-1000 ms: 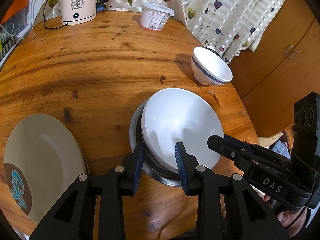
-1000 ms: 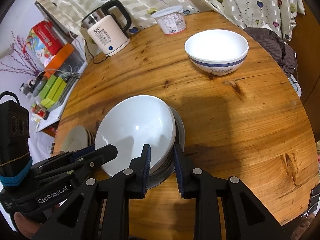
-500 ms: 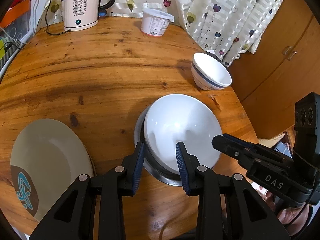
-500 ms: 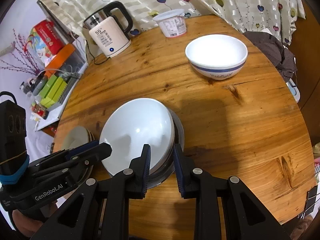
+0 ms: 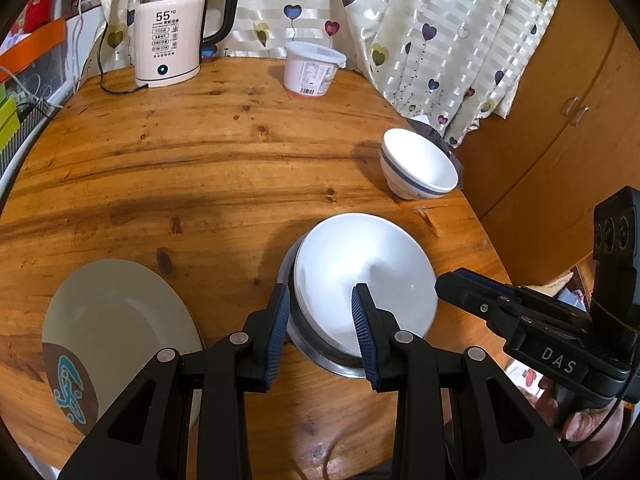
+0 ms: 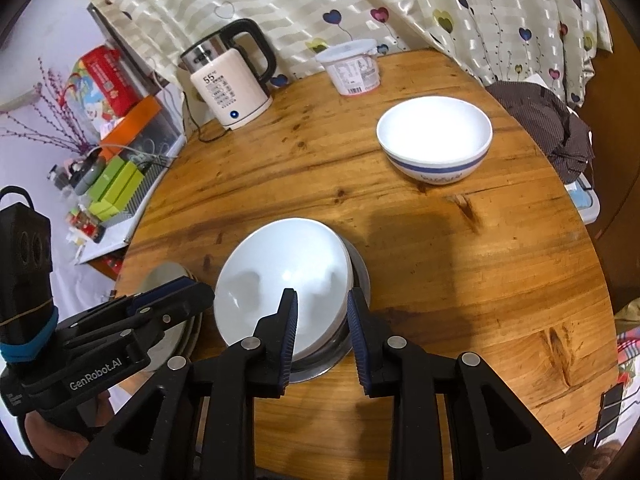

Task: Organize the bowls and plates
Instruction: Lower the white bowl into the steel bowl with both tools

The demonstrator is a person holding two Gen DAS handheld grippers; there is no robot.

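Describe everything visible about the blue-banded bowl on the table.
The blue-banded bowl is a deep, round, glossy white bowl, ceramic by its look, with a dark blue stripe around its outer wall and a faint blue mark below the stripe. It stands upright and looks empty on the wooden table, near the far right edge, apart from the stacked dishes. Nothing touches it except the tabletop.

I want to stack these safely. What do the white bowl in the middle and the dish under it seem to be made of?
White bowl: probably glazed ceramic, since it is opaque and glossy with soft highlights. Dish under it: likely stainless steel, with a thin grey rim and a dull metallic sheen; little of it shows.
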